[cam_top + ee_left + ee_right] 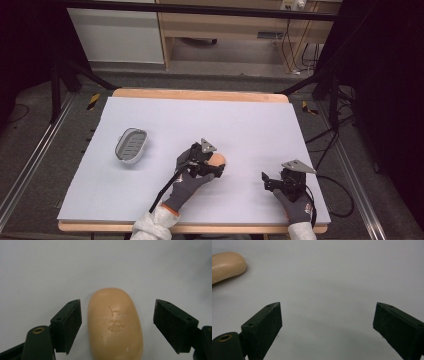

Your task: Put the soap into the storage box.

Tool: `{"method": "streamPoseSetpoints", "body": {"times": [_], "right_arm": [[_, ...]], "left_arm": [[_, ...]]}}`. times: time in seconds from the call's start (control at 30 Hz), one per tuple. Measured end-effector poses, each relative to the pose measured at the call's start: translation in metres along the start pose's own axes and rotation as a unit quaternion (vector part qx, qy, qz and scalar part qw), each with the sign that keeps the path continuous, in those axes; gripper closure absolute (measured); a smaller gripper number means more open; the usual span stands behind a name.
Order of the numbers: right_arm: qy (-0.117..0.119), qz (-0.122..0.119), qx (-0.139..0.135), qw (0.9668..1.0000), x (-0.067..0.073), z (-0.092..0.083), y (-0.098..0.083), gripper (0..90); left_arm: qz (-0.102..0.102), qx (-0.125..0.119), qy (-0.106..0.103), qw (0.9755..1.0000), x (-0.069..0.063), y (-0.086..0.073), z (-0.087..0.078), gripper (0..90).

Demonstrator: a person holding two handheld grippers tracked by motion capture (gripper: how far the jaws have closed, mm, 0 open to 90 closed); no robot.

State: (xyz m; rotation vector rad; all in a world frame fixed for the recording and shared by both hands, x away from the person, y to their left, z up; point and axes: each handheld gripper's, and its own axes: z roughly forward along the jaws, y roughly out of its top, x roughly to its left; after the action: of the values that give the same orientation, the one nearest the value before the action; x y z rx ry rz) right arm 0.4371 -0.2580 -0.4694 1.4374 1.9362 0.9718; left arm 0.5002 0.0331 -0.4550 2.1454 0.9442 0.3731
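- The counter [150,115] carried a pale sheet over its whole top, with a wooden edge showing at 12 o'clock and along the near side.
- A peach-coloured soap bar [115,323] lay flat on the sheet just right of the counter's centre. In the high view it sat [218,159] at 3 o'clock of the left gripper's body, partly hidden by it.
- The left gripper [117,325] had its jaws spread, one on either side of the soap bar. The jaw at 9 o'clock stood just beside the bar's flank and the jaw at 3 o'clock stood clearly apart from it (contact on the nearer side could not be confirmed).
- The soap bar bore a faint embossed mark on its upper face, too worn to read.
- The right gripper [327,322] rested with its jaws spread wide over bare sheet and nothing between them. In the high view it sat [267,181] toward the counter's near right corner, well apart from the left gripper.
- From the right gripper view, the soap bar's end [227,265] appeared at 10 o'clock.
- A grey slotted soap dish [131,146] stood at 9 o'clock of the soap bar, well apart, holding nothing.
- Both hands wore grey gloves; the left hand [187,187] and the right hand [299,202] each gripped a gripper body.
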Motion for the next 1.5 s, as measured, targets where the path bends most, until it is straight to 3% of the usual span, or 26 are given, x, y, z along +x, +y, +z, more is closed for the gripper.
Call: {"method": "streamPoseSetpoints", "body": {"times": [0.57, 1.5], "right_arm": [[0.001, 0.005, 0.007, 1.0000, 0.001, 0.001, 0.000, 8.5], [0.003, 0.003, 0.014, 0.9999, 0.001, 0.003, 0.000, 8.3]], "left_arm": [[0.003, 0.032, 0.008, 0.9995, 0.000, -0.006, 0.016, 25.2], [0.001, 0.046, 0.019, 0.9988, -0.003, -0.007, 0.023, 31.0]]}}
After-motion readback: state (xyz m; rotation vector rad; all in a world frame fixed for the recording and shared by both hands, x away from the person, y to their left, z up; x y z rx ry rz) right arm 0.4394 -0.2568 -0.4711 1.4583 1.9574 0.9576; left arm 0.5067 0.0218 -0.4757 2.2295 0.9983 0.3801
